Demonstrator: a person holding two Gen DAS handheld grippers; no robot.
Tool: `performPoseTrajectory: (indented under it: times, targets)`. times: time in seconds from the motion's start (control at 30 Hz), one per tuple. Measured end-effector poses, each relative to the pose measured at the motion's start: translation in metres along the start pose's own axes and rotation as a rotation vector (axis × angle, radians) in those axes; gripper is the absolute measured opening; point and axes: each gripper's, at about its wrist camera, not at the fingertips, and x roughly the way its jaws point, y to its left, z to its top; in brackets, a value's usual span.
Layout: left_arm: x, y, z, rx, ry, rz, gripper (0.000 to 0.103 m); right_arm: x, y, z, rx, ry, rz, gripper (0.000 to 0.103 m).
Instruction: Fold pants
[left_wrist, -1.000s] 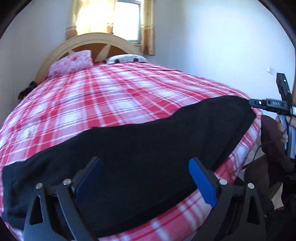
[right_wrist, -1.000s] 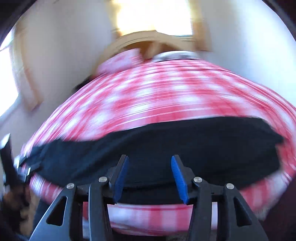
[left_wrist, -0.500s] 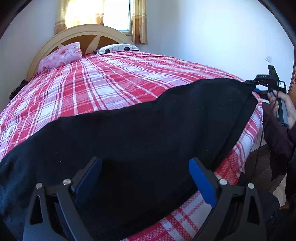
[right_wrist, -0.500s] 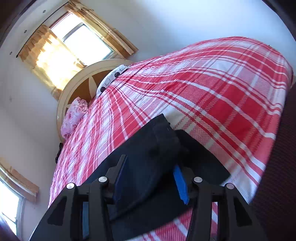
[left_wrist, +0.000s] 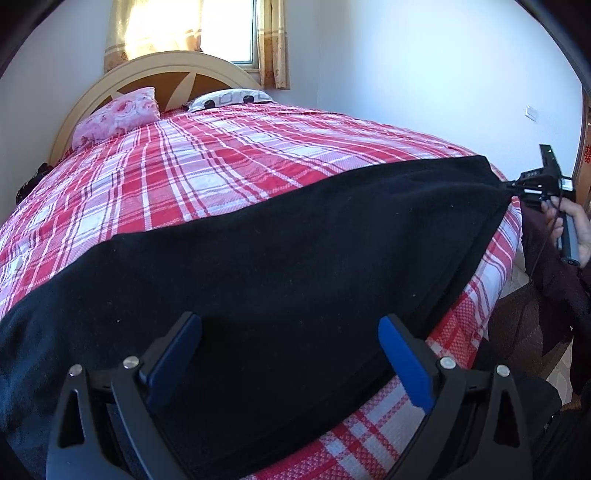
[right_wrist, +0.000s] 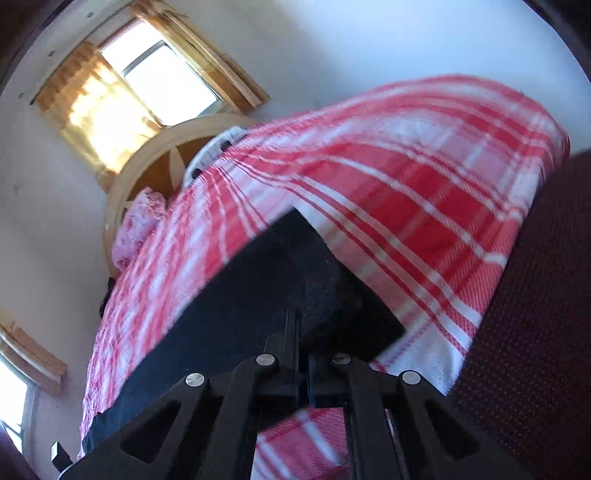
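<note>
Currently the black pants (left_wrist: 280, 258) lie spread across the near end of the bed, over the red-and-white plaid bedspread (left_wrist: 229, 166), running from the left edge of the left wrist view to the far right corner of the mattress. Near edge of the cloth hangs close to the mattress edge.

Left gripper (left_wrist: 290, 354): jaws wide apart, blue pads (left_wrist: 406, 365) on either side, low over the pants. Black cloth shows between the pads; neither pad presses on it. Nothing held.

Right gripper (right_wrist: 301, 332): jaws have just been closing and now stand together, pinching a corner of the pants. In the right wrist view the fabric (right_wrist: 288, 280) bunches up into a ridge just ahead of the fingertips. This view is tilted hard and motion-blurred. In the left wrist view the same gripper (left_wrist: 511, 190) sits at the far right corner of the pants, cloth pulled to a point at its tip; a hand (left_wrist: 576, 229) grips its handle, dark maroon sleeve (left_wrist: 554, 273) below.

Surroundings:
- cream arched headboard (left_wrist: 173, 66) at the far end
- pink floral pillow (left_wrist: 118, 118) on the left, a white patterned pillow (left_wrist: 232, 98) beside it
- window with yellow curtains (left_wrist: 155, 26) above the headboard
- white wall with a switch plate (left_wrist: 532, 112) on the right
</note>
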Motion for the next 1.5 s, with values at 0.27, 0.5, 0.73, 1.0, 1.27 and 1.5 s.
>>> performPoseTrajectory:
  times: [0.27, 0.5, 0.73, 1.0, 1.27, 1.5]
  targets:
    - [-0.008, -0.003, -0.002, 0.021, -0.024, -0.023, 0.100, 0.001, -0.009, -0.003, -0.001, 0.017, -0.047, 0.013]
    - [-0.016, -0.033, 0.013, 0.092, -0.089, -0.064, 0.095, -0.045, 0.000, -0.020, 0.021, -0.068, -0.127, 0.055]
    - [0.007, -0.055, 0.014, 0.123, -0.039, -0.099, 0.085, -0.052, 0.120, -0.070, -0.480, -0.065, -0.031, 0.055]
    - [0.014, -0.062, 0.013, 0.127, -0.014, -0.101, 0.083, -0.003, 0.188, -0.146, -0.913, 0.121, 0.026, 0.050]
    - [0.017, -0.061, 0.014, 0.098, -0.007, -0.104, 0.082, 0.024, 0.195, -0.152, -0.961, 0.185, 0.005, 0.011]
    - [0.018, -0.061, 0.015, 0.094, -0.010, -0.094, 0.082, 0.023, 0.198, -0.157, -0.972, 0.195, 0.024, 0.001]
